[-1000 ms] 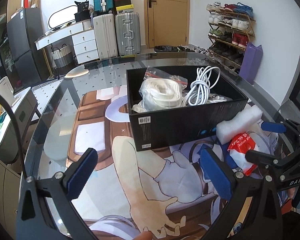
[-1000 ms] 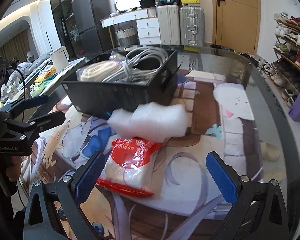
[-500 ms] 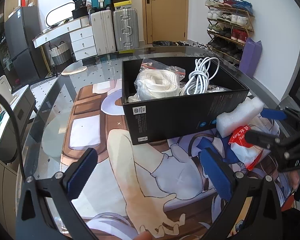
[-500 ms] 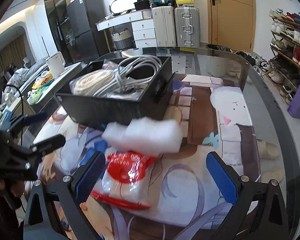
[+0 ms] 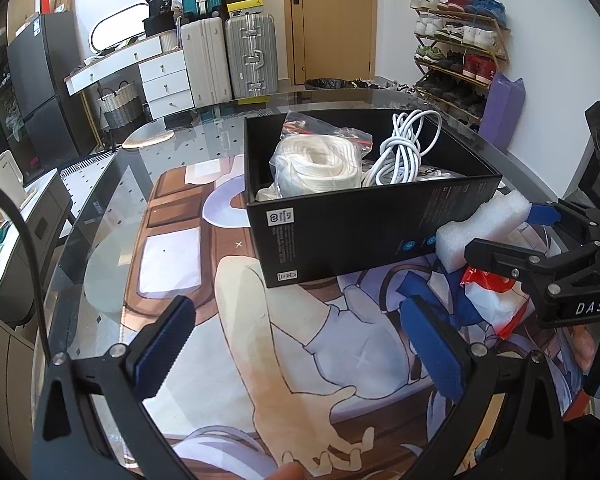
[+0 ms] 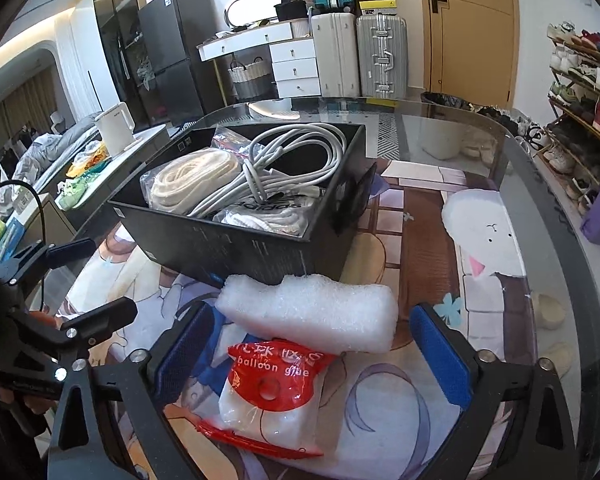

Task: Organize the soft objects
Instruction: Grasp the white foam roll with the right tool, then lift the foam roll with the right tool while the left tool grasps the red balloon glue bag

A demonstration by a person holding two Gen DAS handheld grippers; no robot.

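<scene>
A black box (image 5: 364,228) (image 6: 236,248) stands on the glass table and holds a bagged white strap roll (image 5: 318,168) (image 6: 192,176), a coiled white cable (image 5: 406,148) (image 6: 284,160) and other bagged items. A white foam block (image 6: 312,312) (image 5: 482,228) lies against the box's side, partly on a red and clear "balloon glue" bag (image 6: 276,396) (image 5: 488,296). My right gripper (image 6: 312,364) is open, its blue pads on either side of the foam and bag. My left gripper (image 5: 296,344) is open and empty, over the printed mat in front of the box.
The glass table (image 6: 560,240) has a cartoon mat (image 5: 220,300) under it. Beyond the table stand suitcases (image 5: 228,56), a white dresser (image 5: 156,76), a shoe rack (image 5: 456,52) and a purple bag (image 5: 502,108).
My right gripper has moved forward, so the foam block and the glue bag now sit between its open pads. My left gripper has shifted a little and stays open.
</scene>
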